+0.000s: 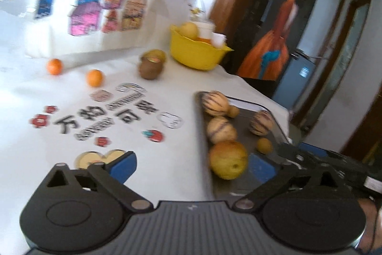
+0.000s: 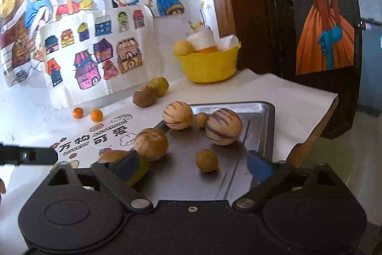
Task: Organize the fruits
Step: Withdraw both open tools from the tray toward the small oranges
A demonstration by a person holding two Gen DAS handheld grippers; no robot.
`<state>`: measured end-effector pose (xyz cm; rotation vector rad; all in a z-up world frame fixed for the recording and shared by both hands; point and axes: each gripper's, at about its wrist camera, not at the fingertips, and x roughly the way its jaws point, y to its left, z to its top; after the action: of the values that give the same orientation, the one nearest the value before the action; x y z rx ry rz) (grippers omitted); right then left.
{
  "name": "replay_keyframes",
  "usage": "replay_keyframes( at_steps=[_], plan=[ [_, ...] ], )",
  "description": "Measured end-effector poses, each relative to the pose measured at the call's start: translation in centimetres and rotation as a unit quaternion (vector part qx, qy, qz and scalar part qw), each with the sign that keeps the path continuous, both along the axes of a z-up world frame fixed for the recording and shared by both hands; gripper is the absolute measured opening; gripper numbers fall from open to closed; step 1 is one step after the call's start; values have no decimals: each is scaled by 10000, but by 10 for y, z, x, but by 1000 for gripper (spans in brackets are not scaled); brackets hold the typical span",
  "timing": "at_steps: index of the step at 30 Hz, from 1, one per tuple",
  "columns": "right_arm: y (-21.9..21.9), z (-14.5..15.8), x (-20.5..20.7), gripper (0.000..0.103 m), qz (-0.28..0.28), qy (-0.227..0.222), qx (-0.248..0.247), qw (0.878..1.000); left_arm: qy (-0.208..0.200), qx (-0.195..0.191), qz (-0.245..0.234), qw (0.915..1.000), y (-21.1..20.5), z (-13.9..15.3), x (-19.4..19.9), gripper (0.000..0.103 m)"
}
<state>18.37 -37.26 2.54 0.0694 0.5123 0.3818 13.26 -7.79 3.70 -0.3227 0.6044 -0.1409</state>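
Observation:
A metal tray [image 2: 260, 126] [image 1: 272, 111] holds three striped melons [image 2: 223, 126] [image 1: 214, 103], a large yellow pear [image 1: 228, 159] and two small brown fruits [image 2: 206, 160] [image 1: 264, 145]. My left gripper [image 1: 191, 167] is open and empty; the pear lies between its blue fingertips [image 1: 124, 166]. My right gripper [image 2: 194, 165] is open and empty over the tray's near edge, the small brown fruit between its fingers. Two oranges [image 1: 95, 78] [image 2: 96, 115], a kiwi [image 1: 150, 69] [image 2: 145, 96] and a yellow bowl [image 1: 197, 51] [image 2: 209, 65] with fruit stand farther back.
White cups [image 1: 218, 39] sit in the yellow bowl. Children's drawings [image 2: 95, 51] lean against the wall behind the table. The table's right edge [image 2: 317, 126] runs just beyond the tray, with a dark painted panel [image 2: 324, 16] beside it. Printed stickers [image 1: 100, 118] mark the white tablecloth.

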Motion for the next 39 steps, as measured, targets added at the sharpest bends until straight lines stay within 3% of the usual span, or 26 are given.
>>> replay_keyframes(
  at_steps=[7, 16, 24, 29, 39],
  plan=[
    [23, 6, -27, 102, -63, -117, -59, 9999, 23, 313, 334, 9990, 19, 3, -27, 103],
    [71, 12, -79, 102, 171, -273, -1006, 9944, 324, 649, 604, 9955, 50, -7, -57, 103],
    [109, 7, -128, 102, 461, 288, -746, 9957, 566, 545, 739, 9942, 84, -14, -74, 103],
    [142, 8, -143, 102, 636, 375, -780, 9942, 601, 615, 787, 9932, 106, -15, -80, 103],
    [201, 5, -144, 102, 993, 529, -1007, 9885, 592, 561, 1211, 9893, 161, -19, -95, 103]
  ],
)
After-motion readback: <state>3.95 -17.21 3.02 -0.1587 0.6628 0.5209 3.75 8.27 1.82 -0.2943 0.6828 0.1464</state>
